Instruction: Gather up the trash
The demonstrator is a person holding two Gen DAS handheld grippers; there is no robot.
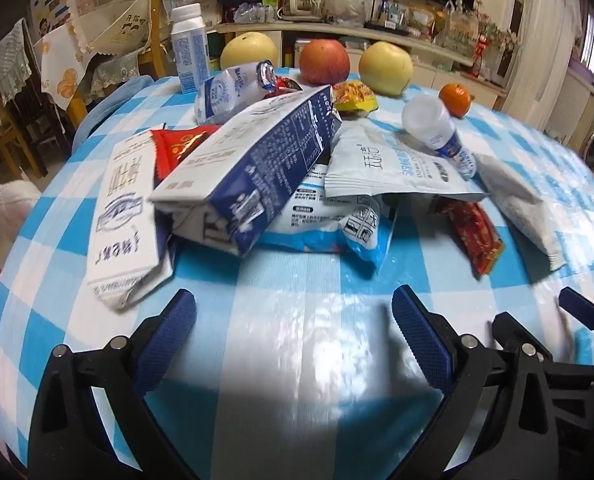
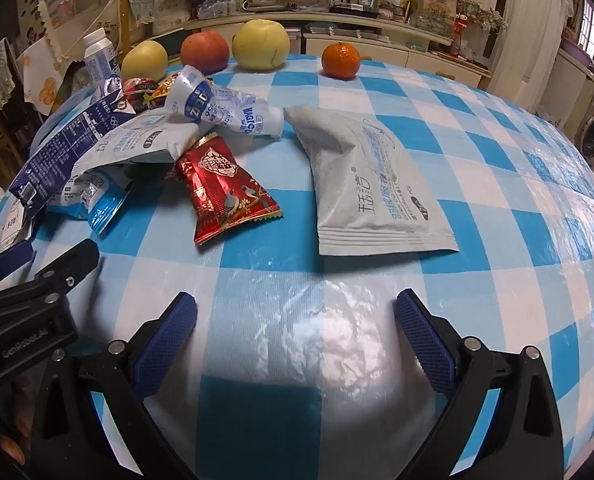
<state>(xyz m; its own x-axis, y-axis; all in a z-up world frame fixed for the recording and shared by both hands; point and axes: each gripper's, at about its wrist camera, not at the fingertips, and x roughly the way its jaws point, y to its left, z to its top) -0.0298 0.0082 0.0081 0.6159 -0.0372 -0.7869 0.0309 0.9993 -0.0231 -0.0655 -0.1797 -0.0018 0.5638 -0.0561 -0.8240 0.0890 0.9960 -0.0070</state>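
Trash is piled on the checked tablecloth (image 1: pixel 305 344). In the left wrist view a blue-and-white milk carton (image 1: pixel 249 168) leans on a flattened white carton (image 1: pixel 125 216), with a white pouch (image 1: pixel 393 164), a light blue packet (image 1: pixel 337 220) and a small toppled bottle (image 1: pixel 433 124) beside it. My left gripper (image 1: pixel 293 300) is open and empty, just short of the pile. In the right wrist view a red wrapper (image 2: pixel 229 192) and a white pouch (image 2: pixel 373 184) lie ahead of my right gripper (image 2: pixel 295 300), open over bare cloth. The left gripper (image 2: pixel 49 256) shows at that view's left edge.
An apple (image 2: pixel 205 52), two yellow pears (image 2: pixel 261 44) and an orange (image 2: pixel 341 60) stand along the table's far edge, with an upright milk bottle (image 1: pixel 189 52) at the far left. Chairs (image 1: pixel 13 92) and cluttered shelves (image 1: pixel 337 20) lie behind the table.
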